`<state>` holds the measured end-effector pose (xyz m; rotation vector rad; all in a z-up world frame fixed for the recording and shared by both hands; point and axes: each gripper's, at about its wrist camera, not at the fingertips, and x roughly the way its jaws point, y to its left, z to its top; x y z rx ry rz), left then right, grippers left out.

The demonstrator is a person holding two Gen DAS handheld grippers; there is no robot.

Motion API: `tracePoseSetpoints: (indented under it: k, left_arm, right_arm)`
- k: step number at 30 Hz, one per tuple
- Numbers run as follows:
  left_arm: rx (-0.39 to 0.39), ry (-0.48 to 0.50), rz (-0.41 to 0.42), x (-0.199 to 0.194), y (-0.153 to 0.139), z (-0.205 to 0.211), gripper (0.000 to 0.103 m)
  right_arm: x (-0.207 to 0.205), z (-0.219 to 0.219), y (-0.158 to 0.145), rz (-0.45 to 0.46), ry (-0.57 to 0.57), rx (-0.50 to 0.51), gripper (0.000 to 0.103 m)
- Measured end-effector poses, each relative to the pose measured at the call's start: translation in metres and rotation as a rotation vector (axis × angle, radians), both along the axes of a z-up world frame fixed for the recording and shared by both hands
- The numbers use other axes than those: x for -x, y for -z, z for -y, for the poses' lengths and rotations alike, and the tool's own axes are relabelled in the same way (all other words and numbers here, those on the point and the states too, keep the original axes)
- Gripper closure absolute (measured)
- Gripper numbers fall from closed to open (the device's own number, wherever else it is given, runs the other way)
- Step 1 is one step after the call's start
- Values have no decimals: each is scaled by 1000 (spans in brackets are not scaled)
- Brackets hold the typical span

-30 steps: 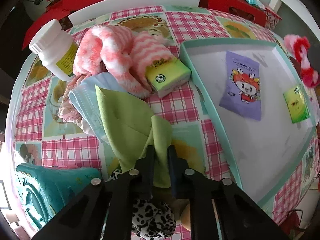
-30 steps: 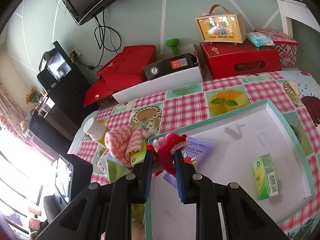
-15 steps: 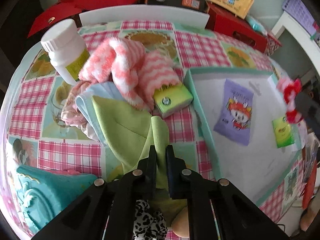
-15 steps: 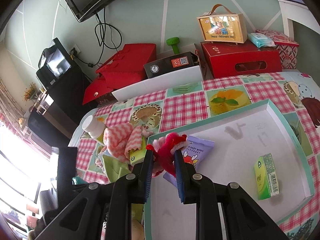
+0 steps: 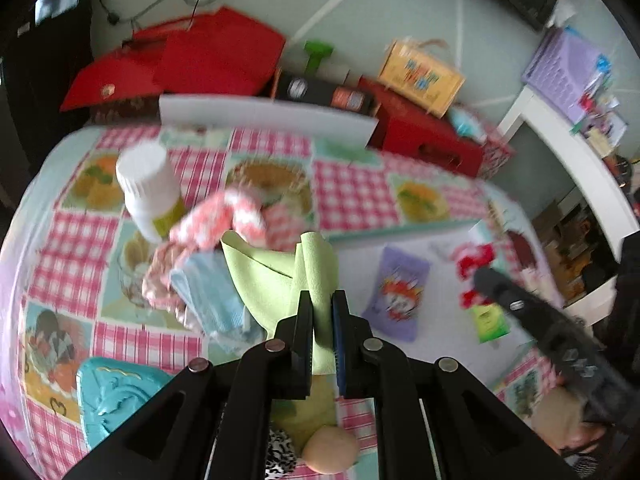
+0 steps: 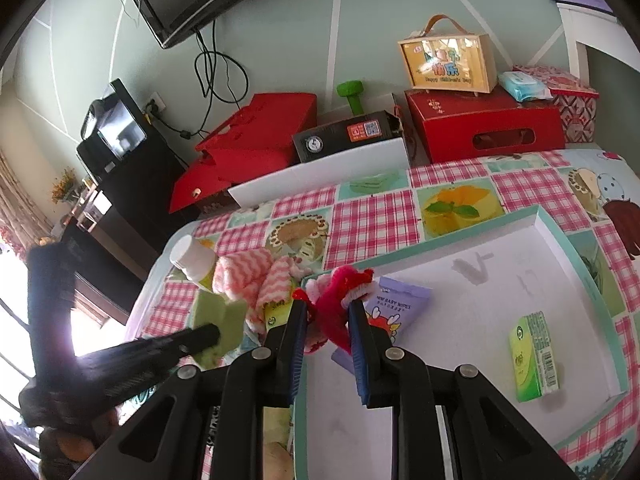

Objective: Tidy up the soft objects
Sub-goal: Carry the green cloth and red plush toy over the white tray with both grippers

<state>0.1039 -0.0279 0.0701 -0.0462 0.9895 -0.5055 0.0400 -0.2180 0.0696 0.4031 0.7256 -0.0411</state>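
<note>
- The left gripper (image 5: 322,312) is closed tight on a fold of the green cloth (image 5: 276,276), which hangs lifted over the pile beside the tray (image 6: 560,236).
- The right gripper (image 6: 327,316) pinches the red and pink fluffy toy (image 6: 338,284) just above the tray's near-left corner, close to the purple wipes pack (image 6: 400,304).
- The step in hand looks like carrying both soft things into the tray. It goes best one at a time, so the two grippers do not cross.
- Set the toy down on bare tray floor between the wipes pack and the green tissue box (image 6: 534,356), low enough that it does not bounce out.
- Lift the cloth clear of the blue face mask (image 5: 212,292) and the pink striped towel (image 5: 240,220) before moving sideways; its trailing edge may drag them.
- Keep the cloth away from the white bottle (image 5: 150,192), which stands close to the pile and could tip.
- Lower the cloth flat, then let go.
</note>
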Motion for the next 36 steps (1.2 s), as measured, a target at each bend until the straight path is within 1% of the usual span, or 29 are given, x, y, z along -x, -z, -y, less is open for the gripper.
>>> tracePoseSetpoints:
  k: [5,9,13,16,23,26,29,31,35,36]
  left_arm:
    - [74,26,85,11,-33,8,94]
    - [113,59,153,23,-54,15,94]
    - [132,104,183,27,-62,30,94]
    - [136,144,192,29,-64,46,94]
    - [148,243,160,24,-47,92,94]
    - [126,285,153,25,-36,114,94]
    - [103,305,130,24,-23,133,94]
    - [90,316,119,23,-14,142,94]
    - [67,327,105,20,7,155,94]
    - [65,326,87,17,14,159,94]
  right_arm:
    - [7,-1,-14,43,5,11,80]
    - [19,7,-30,94,30,20,80]
    - [32,23,-42,129,81,26,80]
    - [42,41,-48,142,140,36,80]
    - [69,97,-48,147,313,19,80]
    - [72,112,-46,138,363,29,80]
    - [68,119,-42,120,385,60,80]
    - [66,124,-38,113,390,59,80]
    - [55,134,-21,86,398,65,80]
    - [51,135,-17,76,400,72,80]
